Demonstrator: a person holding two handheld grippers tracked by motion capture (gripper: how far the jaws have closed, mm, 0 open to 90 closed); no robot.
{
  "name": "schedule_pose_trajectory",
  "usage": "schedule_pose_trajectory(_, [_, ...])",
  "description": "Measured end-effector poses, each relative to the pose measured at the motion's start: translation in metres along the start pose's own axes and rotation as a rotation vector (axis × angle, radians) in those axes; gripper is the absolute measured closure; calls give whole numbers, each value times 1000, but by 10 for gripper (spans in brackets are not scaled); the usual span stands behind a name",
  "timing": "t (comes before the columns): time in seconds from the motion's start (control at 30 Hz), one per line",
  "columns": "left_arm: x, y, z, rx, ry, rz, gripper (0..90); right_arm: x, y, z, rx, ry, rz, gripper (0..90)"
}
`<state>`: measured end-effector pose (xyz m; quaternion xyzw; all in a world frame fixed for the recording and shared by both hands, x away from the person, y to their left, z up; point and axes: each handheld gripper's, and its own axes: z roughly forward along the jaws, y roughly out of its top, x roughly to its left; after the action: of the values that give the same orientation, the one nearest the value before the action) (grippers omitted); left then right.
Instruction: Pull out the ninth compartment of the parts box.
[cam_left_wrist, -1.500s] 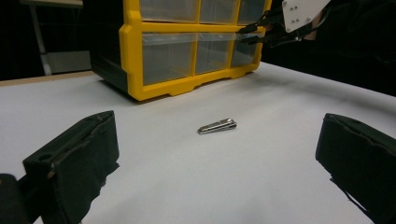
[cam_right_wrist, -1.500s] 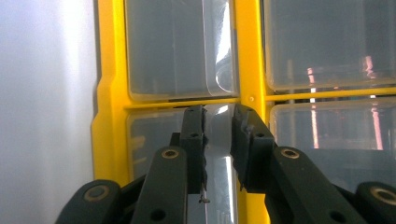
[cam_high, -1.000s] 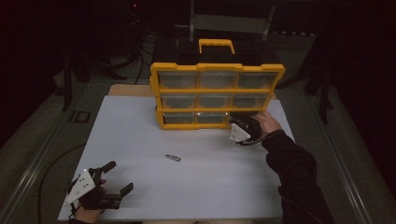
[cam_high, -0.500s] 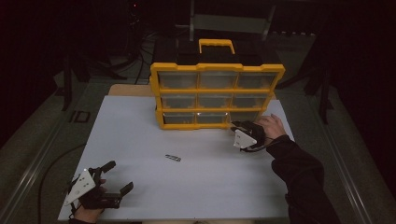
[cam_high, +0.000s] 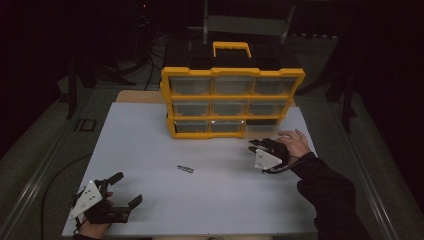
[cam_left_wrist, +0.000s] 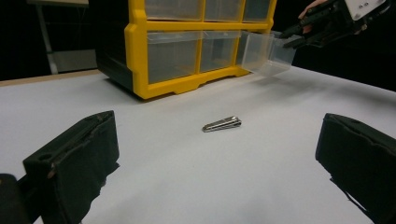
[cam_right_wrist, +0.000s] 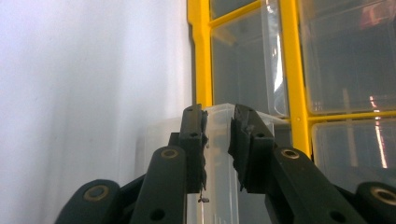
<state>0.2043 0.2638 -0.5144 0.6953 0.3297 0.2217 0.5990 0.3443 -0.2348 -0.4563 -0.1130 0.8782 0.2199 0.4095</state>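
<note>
Drawer partly out, clipper still on worktop.

Left tool (cam_high: 116, 197) rests wide open, empty; small metal piece (cam_high: 185, 169), probably a nail clipper, lies mid-worktop (cam_high: 150, 150); right tool (cam_high: 256, 146) grips the clear drawer (cam_left_wrist: 267, 51), partly out of the yellow organizer (cam_high: 232, 75). Loading remains.

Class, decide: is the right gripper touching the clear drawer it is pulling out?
Touching. The right gripper view shows the right gripper pinching the clear drawer's front wall.
</note>
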Motion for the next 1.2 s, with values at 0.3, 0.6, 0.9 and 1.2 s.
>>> schedule_pose_trajectory(0.3, [-1, 0, 1, 0, -5, -1, 1, -1, -10, -4, -30, 12, -20, 748])
schedule_pose_trajectory(0.6, [0, 0, 1, 6, -11, -5, 1, -2, -7, 2, -48, 10, -8, 746])
schedule_pose_trajectory(0.9, [0, 0, 1, 0, -8, -2, 1, -2, -9, 2, -46, 10, 19, 732])
schedule_pose_trajectory(1.2, [0, 0, 0, -2, -9, -3, 1, -18, -8, -6, 11, 3, 320, 339])
